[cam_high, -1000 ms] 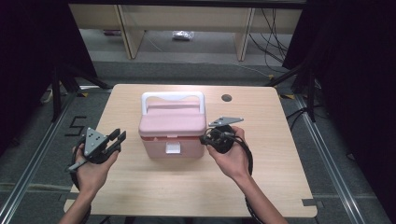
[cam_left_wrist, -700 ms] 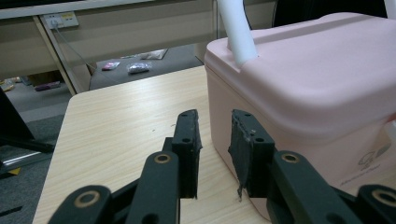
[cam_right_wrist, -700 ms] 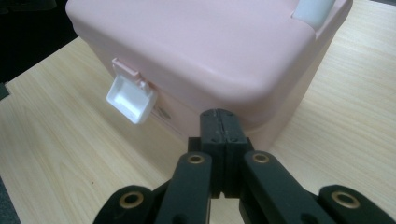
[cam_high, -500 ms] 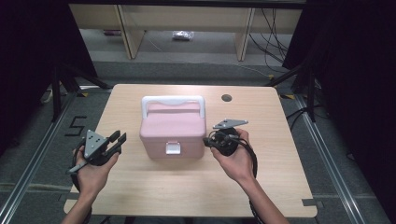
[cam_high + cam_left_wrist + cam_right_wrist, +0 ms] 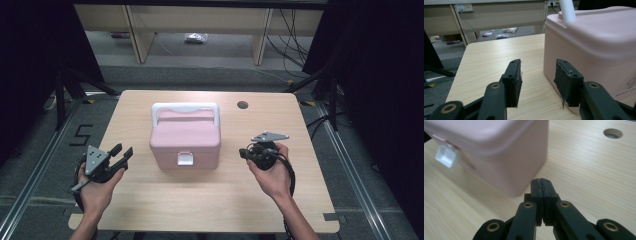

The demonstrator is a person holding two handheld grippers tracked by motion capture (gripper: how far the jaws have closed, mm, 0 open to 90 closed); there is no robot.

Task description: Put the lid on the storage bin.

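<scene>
Here sits the pink lidded box (image 5: 185,137) at the middle of the bench (image 5: 150,200), its white handle (image 5: 185,107) folded toward the far side and its white latch (image 5: 185,159) facing the near edge. The box's long axis runs left to right, so each hand has a short end in front of it. The left claw (image 5: 121,151) hangs off the box's left end, jaws spread wide with nothing between them, pointing right and slightly far at the near-left corner (just beside it, not touching). The right claw (image 5: 244,153) hovers off the right end, jaws pressed together and empty, aimed left at the box's near-right corner; the latch shows at the left of its own view. Both hands look about equally near. A cable hole (image 5: 242,105) lies at the far right.
</scene>
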